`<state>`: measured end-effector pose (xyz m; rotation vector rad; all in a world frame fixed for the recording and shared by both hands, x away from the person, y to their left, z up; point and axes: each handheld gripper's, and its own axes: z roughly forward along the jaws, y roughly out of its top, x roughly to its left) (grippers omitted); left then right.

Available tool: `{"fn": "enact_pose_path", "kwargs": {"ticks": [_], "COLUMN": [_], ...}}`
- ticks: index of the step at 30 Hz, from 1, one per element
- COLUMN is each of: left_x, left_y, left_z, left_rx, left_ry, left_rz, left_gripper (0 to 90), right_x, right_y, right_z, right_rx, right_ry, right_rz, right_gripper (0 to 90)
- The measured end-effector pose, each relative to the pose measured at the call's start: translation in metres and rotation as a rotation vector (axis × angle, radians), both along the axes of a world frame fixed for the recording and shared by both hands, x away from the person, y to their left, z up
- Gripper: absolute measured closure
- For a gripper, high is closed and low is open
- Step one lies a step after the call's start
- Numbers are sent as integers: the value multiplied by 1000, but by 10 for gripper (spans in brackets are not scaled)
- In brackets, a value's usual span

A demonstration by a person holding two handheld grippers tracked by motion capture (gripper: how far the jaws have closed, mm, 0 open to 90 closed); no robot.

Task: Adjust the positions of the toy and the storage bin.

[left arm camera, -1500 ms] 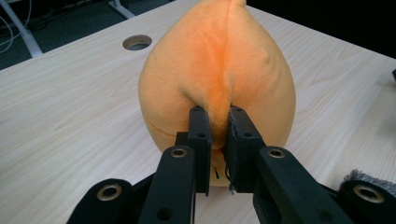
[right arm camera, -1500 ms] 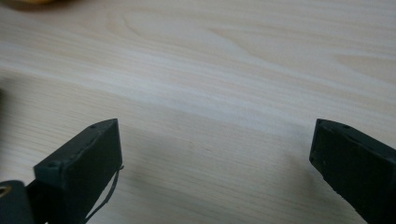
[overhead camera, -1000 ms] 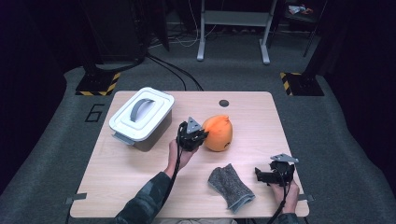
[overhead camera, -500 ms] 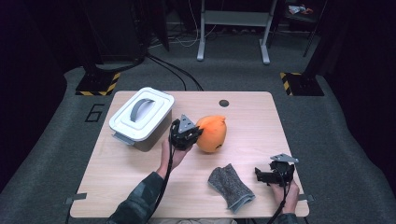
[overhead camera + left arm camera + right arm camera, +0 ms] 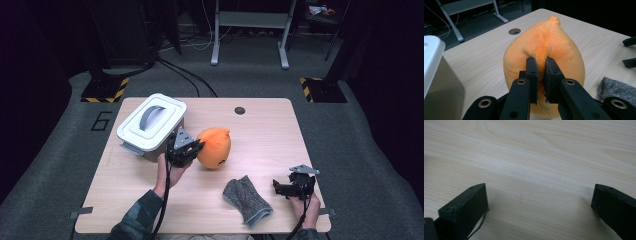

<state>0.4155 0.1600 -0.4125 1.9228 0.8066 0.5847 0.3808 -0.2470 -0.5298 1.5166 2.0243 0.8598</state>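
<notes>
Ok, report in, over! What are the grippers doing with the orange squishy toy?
Left gripper pinching orange plush toy. Right gripper open, idle over table. White bin close beside the toy.

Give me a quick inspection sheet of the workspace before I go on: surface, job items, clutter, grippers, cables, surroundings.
Surface: light wooden table, round cable hole near its far edge.
Job's things: orange plush toy lying mid-table, a fold of it pinched.
Clutter: white lidded bin at the left; grey knit glove near the front edge.
Grippers: left gripper shut on the plush; right gripper open, low over bare wood.
Cables: one trails from each gripper; more on the floor beyond.
Surroundings: dark grey carpet, metal stand legs, hazard-striped bases.
</notes>
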Motion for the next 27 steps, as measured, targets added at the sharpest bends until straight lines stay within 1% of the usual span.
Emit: {"fn": "enact_pose_path", "kwargs": {"ticks": [1,3,4,6,7,8,9,11,12,14,15,16,17,19,20,22,24,26,27], "left_x": [-1,-5,-7,-11,-13,-16,-18,-22,-24,-28,-30,-34,-35,-39,-41,-46,-51,-57,-60], "left_y": [3,7,9,12,14,16,18,22,25,29,32,35,37,42,46,51,57,62,64], "left_z": [1,1,1,1,2,2,3,2,2,1,1,0,0,-2,-3,-4,-4,-5,-5], "left_rx": [5,0,4,-3,0,-6,6,-1,6,-3,5,-3,1,-8,-11,-17,-17,-27,-32], "left_ry": [5,3,0,-9,-4,-4,-7,-5,-12,-7,-10,-3,-5,-11,-3,-10,-1,-9,-1], "left_rz": [-4,1,5,10,10,9,8,13,15,20,20,25,27,40,40,51,52,63,66], "left_gripper": [832,832,831,831,831,831,831,831,830,830,830,830,830,830,830,830,830,830,830], "right_x": [0,0,0,0,0,0,0,0,0,0,0,0,0,0,0,0,0,0,0], "right_y": [0,0,0,0,0,0,0,0,0,0,0,0,0,0,0,0,0,0,0], "right_z": [0,0,0,0,0,0,0,0,0,0,0,0,0,0,0,0,0,0,0], "right_rx": [-2,0,-1,-3,-2,-2,-2,0,-1,0,-1,-2,-2,-2,-2,-2,-3,-3,-3], "right_ry": [1,0,0,1,1,1,1,0,0,0,0,1,1,1,1,1,1,1,1], "right_rz": [2,-1,1,4,2,2,3,1,1,1,1,3,3,3,3,3,4,3,3], "right_gripper": [0,0,0,0,0,0,0,0,0,0,0,0,0,0,0,0,0,0,0]}}
